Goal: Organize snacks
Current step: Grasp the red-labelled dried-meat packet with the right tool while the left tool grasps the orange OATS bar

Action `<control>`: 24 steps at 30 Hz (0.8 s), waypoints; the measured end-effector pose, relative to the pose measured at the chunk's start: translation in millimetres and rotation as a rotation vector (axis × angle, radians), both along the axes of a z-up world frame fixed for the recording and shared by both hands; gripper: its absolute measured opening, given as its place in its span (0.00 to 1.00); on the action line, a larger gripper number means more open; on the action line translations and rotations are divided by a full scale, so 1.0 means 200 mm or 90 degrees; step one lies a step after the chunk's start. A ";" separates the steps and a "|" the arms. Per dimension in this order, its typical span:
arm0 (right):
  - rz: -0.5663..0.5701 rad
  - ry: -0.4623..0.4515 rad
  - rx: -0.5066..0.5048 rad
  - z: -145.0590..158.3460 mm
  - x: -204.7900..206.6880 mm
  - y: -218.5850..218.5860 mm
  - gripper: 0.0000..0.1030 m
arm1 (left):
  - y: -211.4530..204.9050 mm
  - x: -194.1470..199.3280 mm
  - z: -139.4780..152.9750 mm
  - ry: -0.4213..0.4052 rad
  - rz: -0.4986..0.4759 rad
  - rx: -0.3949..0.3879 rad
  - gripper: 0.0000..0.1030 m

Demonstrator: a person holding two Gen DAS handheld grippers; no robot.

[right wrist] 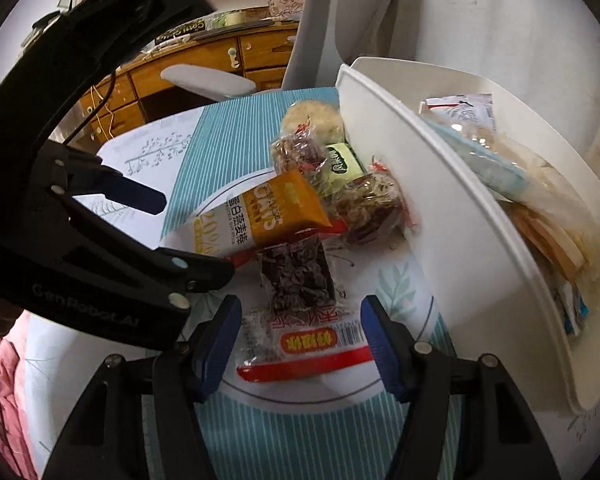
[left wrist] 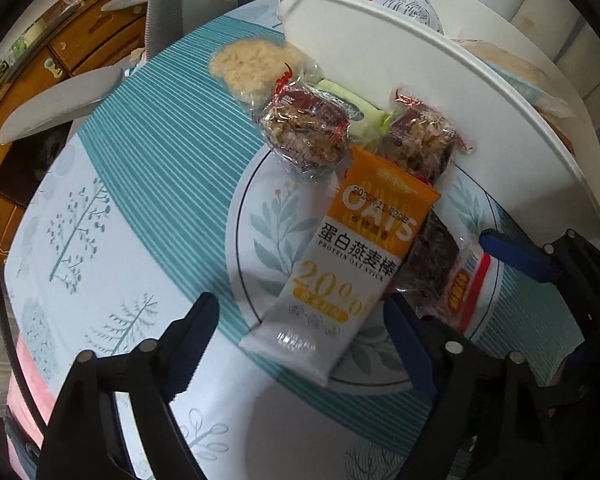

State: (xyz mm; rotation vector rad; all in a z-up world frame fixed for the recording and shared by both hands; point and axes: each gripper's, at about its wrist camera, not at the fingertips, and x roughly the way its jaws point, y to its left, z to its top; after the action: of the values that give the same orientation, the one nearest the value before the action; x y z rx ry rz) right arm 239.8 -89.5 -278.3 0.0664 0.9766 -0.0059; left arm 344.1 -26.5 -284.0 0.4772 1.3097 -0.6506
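Note:
An orange and white oat bar (left wrist: 352, 264) lies on the table; it also shows in the right wrist view (right wrist: 260, 216). My left gripper (left wrist: 300, 340) is open, its fingers on either side of the bar's near end. A dark snack packet with a red end (right wrist: 304, 312) lies beside the bar and also shows in the left wrist view (left wrist: 440, 276). My right gripper (right wrist: 300, 344) is open around that packet's red end. Two clear-wrapped brown snacks (left wrist: 304, 128) (left wrist: 420, 140), a green packet (right wrist: 340, 164) and a pale round cracker (left wrist: 252, 64) lie behind. A white bin (right wrist: 460, 220) holds several snacks.
The table has a teal striped and leaf-print cloth (left wrist: 140, 184). A grey chair (right wrist: 340, 20) and a wooden drawer unit (right wrist: 204, 60) stand beyond the table. A pink cloth (right wrist: 4, 380) is at the near left edge.

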 end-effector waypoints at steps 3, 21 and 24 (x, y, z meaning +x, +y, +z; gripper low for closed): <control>0.009 -0.002 -0.004 -0.02 0.02 0.01 0.57 | -0.02 0.03 -0.04 0.016 -0.011 0.002 0.73; 0.033 0.026 0.027 -0.03 0.06 -0.01 0.39 | 0.02 0.03 -0.03 0.023 0.057 -0.026 0.39; 0.026 0.049 0.054 -0.02 0.04 -0.02 0.39 | 0.09 0.00 0.00 0.031 0.098 -0.035 0.38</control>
State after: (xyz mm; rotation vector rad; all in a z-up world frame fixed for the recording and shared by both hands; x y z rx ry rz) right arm 248.2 -94.0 -282.1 0.1248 1.0542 0.0711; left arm 344.7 -8.9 -284.9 0.3134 1.3566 -0.5708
